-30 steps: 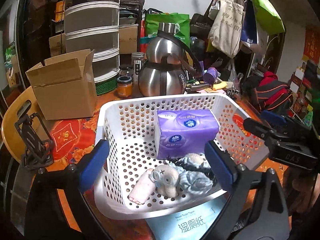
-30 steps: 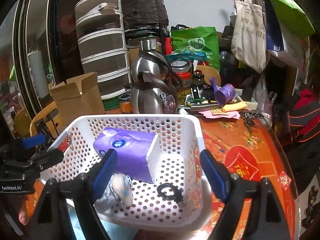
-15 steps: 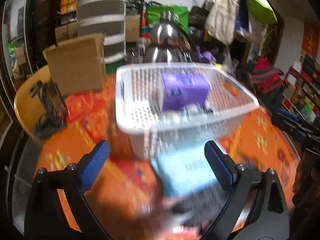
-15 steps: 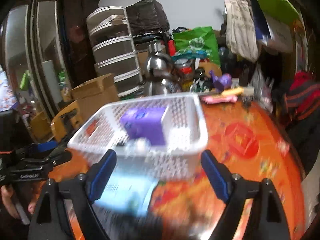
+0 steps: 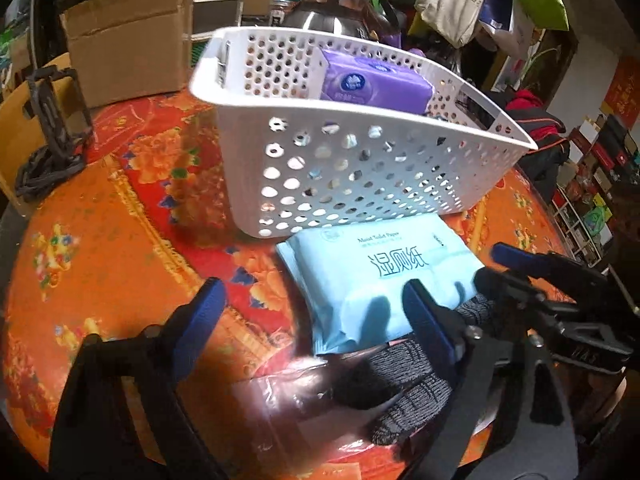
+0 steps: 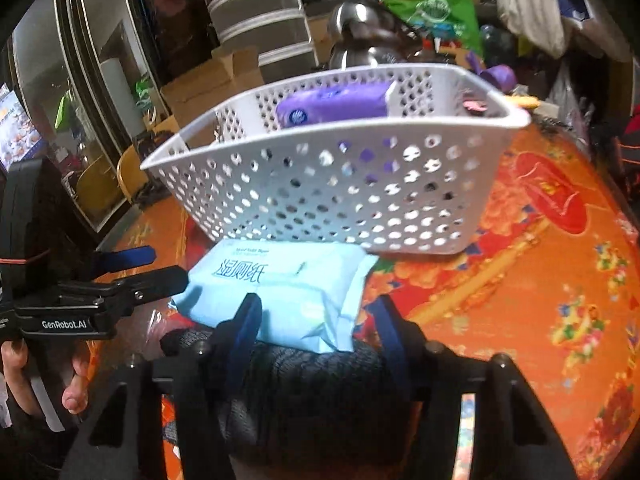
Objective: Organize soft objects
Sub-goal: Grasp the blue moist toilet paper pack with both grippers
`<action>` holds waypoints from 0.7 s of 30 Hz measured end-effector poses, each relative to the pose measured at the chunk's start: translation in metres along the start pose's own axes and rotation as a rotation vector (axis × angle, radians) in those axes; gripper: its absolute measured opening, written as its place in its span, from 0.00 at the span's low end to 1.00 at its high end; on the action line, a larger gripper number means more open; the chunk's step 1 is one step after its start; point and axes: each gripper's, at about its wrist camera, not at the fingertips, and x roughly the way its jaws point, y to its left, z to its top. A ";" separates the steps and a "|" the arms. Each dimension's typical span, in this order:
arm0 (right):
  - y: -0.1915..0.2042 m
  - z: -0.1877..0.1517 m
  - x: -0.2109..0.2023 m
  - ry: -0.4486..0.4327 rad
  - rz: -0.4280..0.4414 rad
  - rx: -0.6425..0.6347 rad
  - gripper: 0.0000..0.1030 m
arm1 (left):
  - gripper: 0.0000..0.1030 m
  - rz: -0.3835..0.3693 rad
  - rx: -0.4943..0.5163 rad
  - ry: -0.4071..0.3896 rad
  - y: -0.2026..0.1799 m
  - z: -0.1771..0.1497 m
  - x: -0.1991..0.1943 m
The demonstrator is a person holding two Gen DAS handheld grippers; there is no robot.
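Left gripper [image 5: 308,320], held low over the orange patterned tablecloth [image 5: 120,232], points toward the white perforated basket [image 5: 360,168]; its blue-padded fingers stand wide apart with nothing between them. Right gripper [image 6: 316,332], also low, has its fingers clamped on a dark knitted item [image 6: 312,384] lying directly before the camera. A light blue wet-wipes pack [image 6: 280,292] lies just ahead of both grippers, its far edge touching the basket. A purple tissue pack [image 5: 372,82] rests inside the basket, beyond the wipes.
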 end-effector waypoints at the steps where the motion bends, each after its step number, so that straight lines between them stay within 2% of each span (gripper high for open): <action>1: 0.002 0.000 0.003 0.013 0.007 -0.007 0.56 | 0.76 -0.003 0.004 0.008 -0.001 0.001 0.004; 5: 0.004 0.000 0.017 0.051 0.014 -0.025 0.56 | 0.73 -0.030 0.005 0.051 -0.003 0.004 0.022; 11: 0.003 0.004 0.020 0.061 0.018 -0.037 0.56 | 0.61 -0.070 0.010 0.062 -0.006 0.007 0.033; 15: 0.007 0.005 0.026 0.073 0.023 -0.052 0.55 | 0.58 -0.110 -0.007 0.080 -0.004 0.005 0.038; 19: 0.010 0.003 0.029 0.079 0.038 -0.068 0.50 | 0.56 -0.148 -0.035 0.094 0.000 0.003 0.041; 21: 0.012 0.003 0.030 0.083 0.038 -0.074 0.49 | 0.52 -0.165 -0.040 0.103 0.000 0.003 0.042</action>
